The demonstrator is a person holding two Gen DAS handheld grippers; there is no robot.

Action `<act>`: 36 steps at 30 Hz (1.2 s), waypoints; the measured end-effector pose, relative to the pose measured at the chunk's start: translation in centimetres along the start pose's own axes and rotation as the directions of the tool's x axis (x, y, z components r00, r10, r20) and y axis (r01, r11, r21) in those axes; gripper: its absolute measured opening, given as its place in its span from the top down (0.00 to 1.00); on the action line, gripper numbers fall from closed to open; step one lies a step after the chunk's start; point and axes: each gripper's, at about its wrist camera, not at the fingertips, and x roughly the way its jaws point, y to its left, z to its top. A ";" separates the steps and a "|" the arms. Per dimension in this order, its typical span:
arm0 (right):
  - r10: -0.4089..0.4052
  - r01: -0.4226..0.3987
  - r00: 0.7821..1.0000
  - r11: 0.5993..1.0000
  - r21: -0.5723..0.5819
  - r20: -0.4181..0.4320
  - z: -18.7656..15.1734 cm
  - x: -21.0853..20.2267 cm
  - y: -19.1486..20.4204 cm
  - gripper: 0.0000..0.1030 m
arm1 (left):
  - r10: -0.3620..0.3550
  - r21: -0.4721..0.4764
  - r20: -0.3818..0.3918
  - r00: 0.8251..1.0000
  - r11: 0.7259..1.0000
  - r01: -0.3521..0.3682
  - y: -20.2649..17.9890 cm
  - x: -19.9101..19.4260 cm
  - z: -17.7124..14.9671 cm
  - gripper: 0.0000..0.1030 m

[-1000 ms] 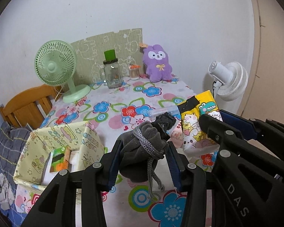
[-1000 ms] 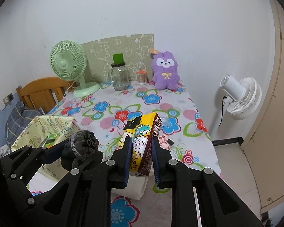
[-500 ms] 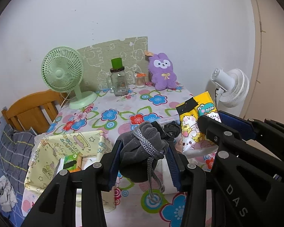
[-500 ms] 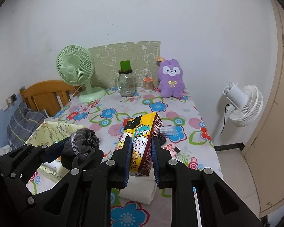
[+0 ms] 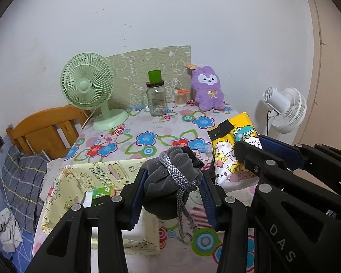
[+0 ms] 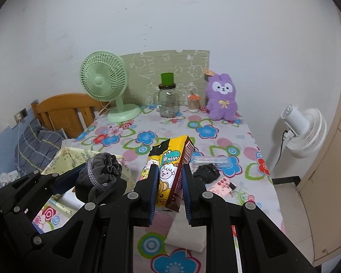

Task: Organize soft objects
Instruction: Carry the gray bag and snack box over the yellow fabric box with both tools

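Note:
My left gripper (image 5: 172, 182) is shut on a grey drawstring pouch (image 5: 168, 177), held in the air with its cord hanging down; the pouch (image 6: 102, 177) also shows at the left of the right wrist view. My right gripper (image 6: 169, 177) is shut on a yellow cartoon tissue pack (image 6: 168, 170), also lifted; the same pack (image 5: 231, 152) appears to the right in the left wrist view. Below and left sits a pale yellow fabric storage box (image 5: 79, 177) with a green packet (image 5: 101, 193) inside. A purple plush bunny (image 6: 221, 101) leans at the table's far edge.
On the flowered tablecloth (image 6: 211, 132) stand a green desk fan (image 6: 104, 84), a glass jar with a green cup on it (image 6: 168, 100) and a small toothpick jar (image 6: 193, 101). A black cloth (image 6: 205, 173), a clear tube, folded white cloth (image 6: 184, 232). White floor fan (image 6: 304, 132) right; wooden bed frame (image 6: 63, 109) left.
Both grippers have drawn back from the table and risen a little, each keeping its hold; the table, fans and plush look smaller and farther, and the yellow box sits more fully in view.

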 end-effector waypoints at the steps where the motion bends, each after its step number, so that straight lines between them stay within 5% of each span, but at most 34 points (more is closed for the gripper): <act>1: 0.002 -0.002 1.000 1.000 -0.004 -0.001 0.1 0.1 0.4 0.78 | 0.001 -0.003 -0.001 1.000 1.000 -0.001 0.3 0.1 0.0 0.55; 36: 0.128 -0.139 0.987 0.984 -0.110 -0.096 0.3 6.9 11.7 0.78 | 0.100 -0.091 -0.097 0.990 0.990 -0.109 11.9 3.6 -3.1 0.55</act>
